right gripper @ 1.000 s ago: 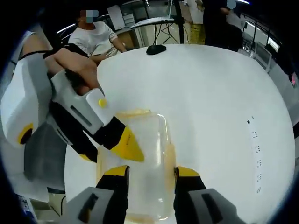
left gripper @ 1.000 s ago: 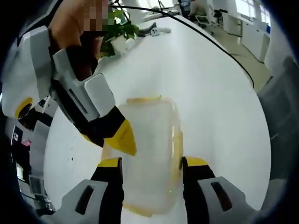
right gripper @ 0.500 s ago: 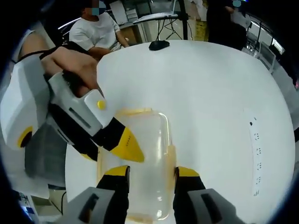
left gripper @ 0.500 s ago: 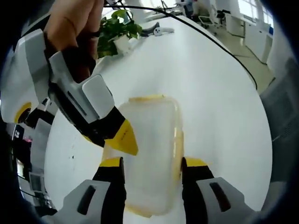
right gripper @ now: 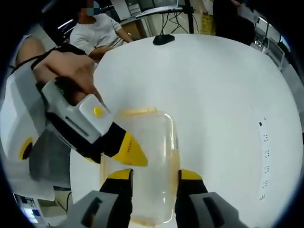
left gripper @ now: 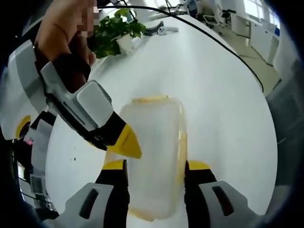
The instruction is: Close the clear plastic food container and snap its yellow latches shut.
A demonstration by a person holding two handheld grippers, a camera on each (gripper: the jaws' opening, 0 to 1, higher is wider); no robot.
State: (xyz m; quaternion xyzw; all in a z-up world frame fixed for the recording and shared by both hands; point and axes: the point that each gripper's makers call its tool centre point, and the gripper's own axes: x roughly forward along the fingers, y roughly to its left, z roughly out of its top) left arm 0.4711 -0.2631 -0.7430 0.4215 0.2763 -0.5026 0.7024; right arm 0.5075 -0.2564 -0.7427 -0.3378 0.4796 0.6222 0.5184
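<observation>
Since 1 s ago little has shifted: the other gripper's yellow tip slid slightly along the container (left gripper: pixel 154 156) edge, cam tilted a bit. One clear box w/ lid on, sitting on white table (left gripper: pixel 213 85), betw both sets of jaws. Left gripper (left gripper: pixel 154 175) and right gripper (right gripper: pixel 153 183) both spread wide, straddling the box, holding nothing. Yellow latches: counted two for sure, far end (left gripper: pixel 149 99) and one long side (left gripper: pixel 182 152); the rest are unclear. Risk: pushing one side could skid or tip the box, as nothing braces it.
</observation>
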